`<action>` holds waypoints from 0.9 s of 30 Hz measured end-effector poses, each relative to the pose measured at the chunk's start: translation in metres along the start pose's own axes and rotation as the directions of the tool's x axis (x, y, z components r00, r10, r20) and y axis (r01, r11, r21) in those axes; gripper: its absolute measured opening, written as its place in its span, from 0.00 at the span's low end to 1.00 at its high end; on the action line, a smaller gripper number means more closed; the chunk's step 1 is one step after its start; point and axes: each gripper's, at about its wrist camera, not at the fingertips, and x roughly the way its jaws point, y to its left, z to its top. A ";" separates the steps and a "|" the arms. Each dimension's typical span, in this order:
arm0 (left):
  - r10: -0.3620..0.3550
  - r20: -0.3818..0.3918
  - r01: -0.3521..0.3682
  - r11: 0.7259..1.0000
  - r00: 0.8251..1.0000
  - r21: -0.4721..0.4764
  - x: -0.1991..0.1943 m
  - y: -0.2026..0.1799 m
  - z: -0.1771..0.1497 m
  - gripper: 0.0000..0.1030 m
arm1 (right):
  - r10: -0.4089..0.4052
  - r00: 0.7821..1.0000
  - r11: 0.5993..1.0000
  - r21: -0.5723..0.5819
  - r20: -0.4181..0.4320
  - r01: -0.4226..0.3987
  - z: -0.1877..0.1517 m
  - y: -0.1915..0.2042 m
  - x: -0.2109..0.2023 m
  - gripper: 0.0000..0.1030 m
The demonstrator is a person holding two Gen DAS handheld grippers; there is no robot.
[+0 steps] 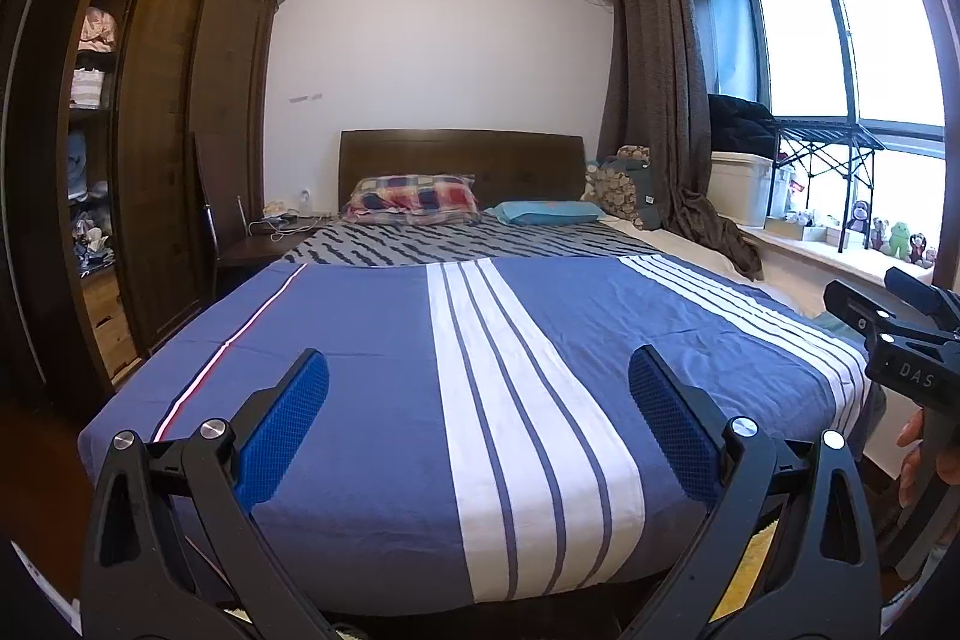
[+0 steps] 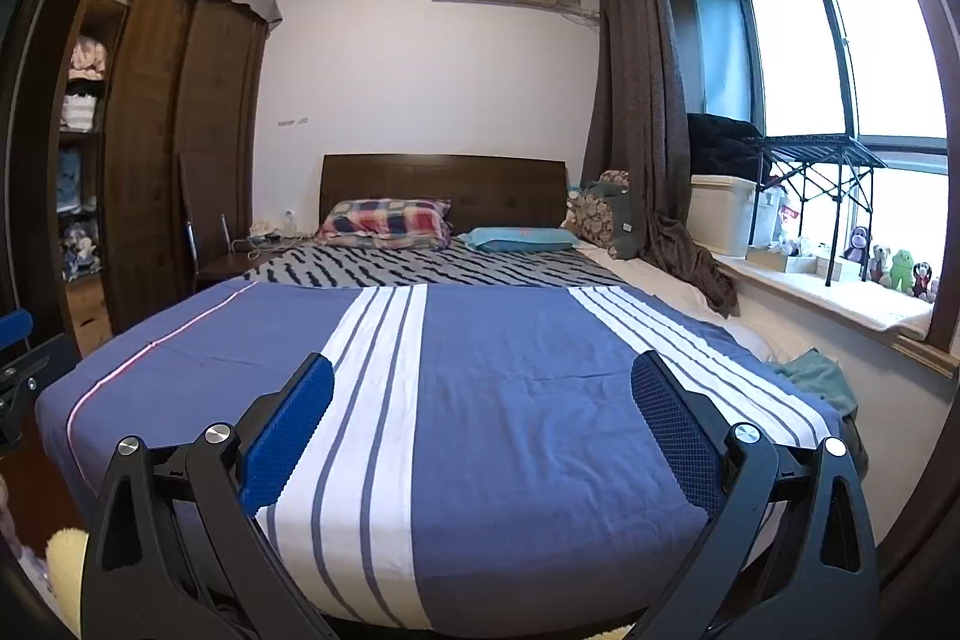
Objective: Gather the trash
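Dark wooden wardrobe (image 1: pixel 162 148) stands left. Left tongs (image 1: pixel 478 403) and right tongs (image 2: pixel 483 409) both gape wide, empty, above the blue white-striped bed cover (image 2: pixel 516 400). No trash is visible; green cloth (image 2: pixel 819 376) lies right.

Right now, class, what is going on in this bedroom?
A person stands at the foot of the bed, holding a gripper in each hand. The left gripper and the right gripper are both open and empty, pointed over the blue striped bedspread. No trash shows on the bed, and nothing has been picked up yet.
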 end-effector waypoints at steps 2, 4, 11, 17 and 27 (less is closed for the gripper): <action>0.002 0.001 -0.002 1.000 1.000 0.001 -0.001 0.000 0.000 0.92 | 0.001 1.000 1.000 -0.001 -0.001 -0.001 0.000 0.000 0.000 0.97; 0.001 0.001 -0.001 1.000 1.000 0.003 -0.001 0.000 0.000 0.92 | 0.002 1.000 1.000 -0.001 -0.001 -0.002 0.000 0.000 0.000 0.97; -0.002 -0.001 0.002 1.000 1.000 0.010 -0.001 -0.003 0.000 0.92 | 0.012 1.000 1.000 -0.007 -0.008 -0.012 -0.002 0.004 0.000 0.97; -0.003 -0.001 0.003 1.000 1.000 0.011 -0.001 -0.003 0.000 0.92 | 0.018 1.000 1.000 -0.009 -0.009 -0.018 -0.002 0.006 0.001 0.97; -0.005 -0.002 0.005 1.000 1.000 0.012 -0.002 -0.005 -0.003 0.92 | 0.026 1.000 1.000 -0.009 -0.006 -0.026 -0.002 0.009 0.000 0.97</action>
